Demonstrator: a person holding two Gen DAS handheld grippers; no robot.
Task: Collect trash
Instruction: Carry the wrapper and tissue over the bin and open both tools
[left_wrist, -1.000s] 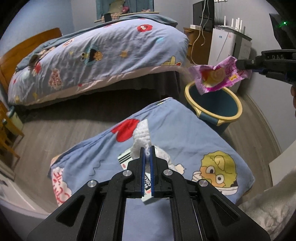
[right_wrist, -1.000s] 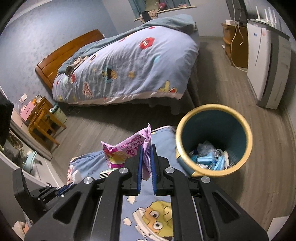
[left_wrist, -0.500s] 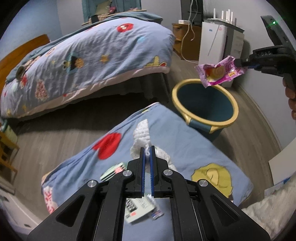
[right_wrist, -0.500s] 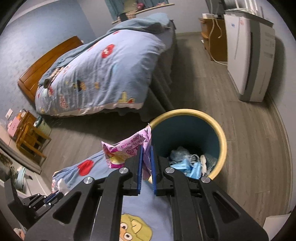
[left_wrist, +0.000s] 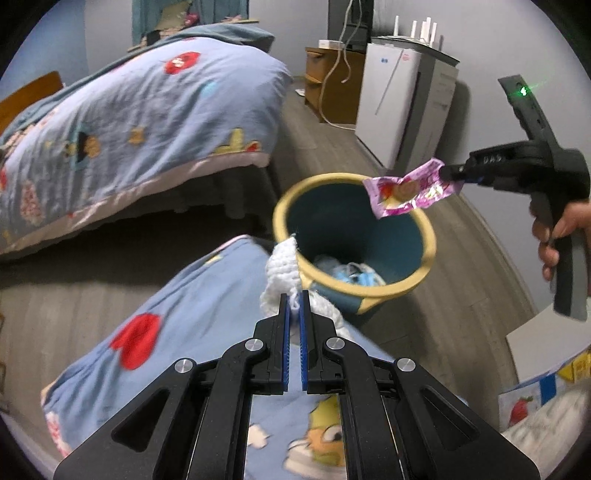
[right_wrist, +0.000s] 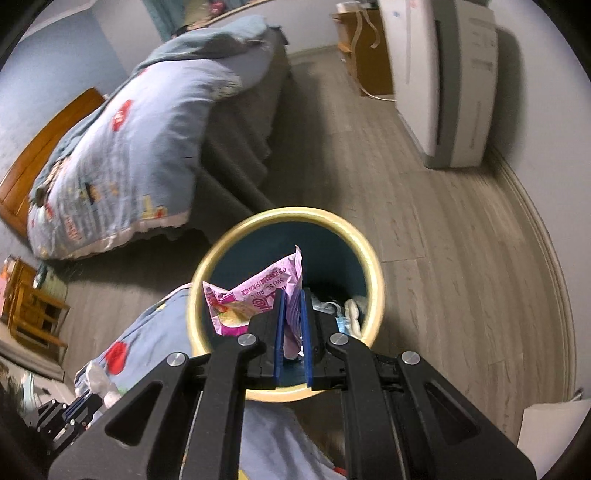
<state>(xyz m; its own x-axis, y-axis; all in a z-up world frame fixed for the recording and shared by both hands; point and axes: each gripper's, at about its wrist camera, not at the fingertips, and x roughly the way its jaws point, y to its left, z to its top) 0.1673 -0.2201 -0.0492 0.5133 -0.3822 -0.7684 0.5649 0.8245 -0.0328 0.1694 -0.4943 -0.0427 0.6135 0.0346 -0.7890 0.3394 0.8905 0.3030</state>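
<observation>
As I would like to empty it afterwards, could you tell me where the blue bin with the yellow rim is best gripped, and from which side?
Grip the bin by its yellow rim, coming straight down from above, one finger inside and one outside. It stands upright with an open top, and the rim is the only thin edge. The far side looks freest: the pink wrapper and right gripper hang over the near side.

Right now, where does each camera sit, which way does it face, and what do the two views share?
Left wrist: on the left tool, looking forward along its fingers shut on white tissue; beyond are the bin, the right tool and a hand.
Right wrist: on the right tool, looking down into the bin past the pink wrapper; left tool bottom left.
Shared: bin, pink wrapper, bed.
</observation>
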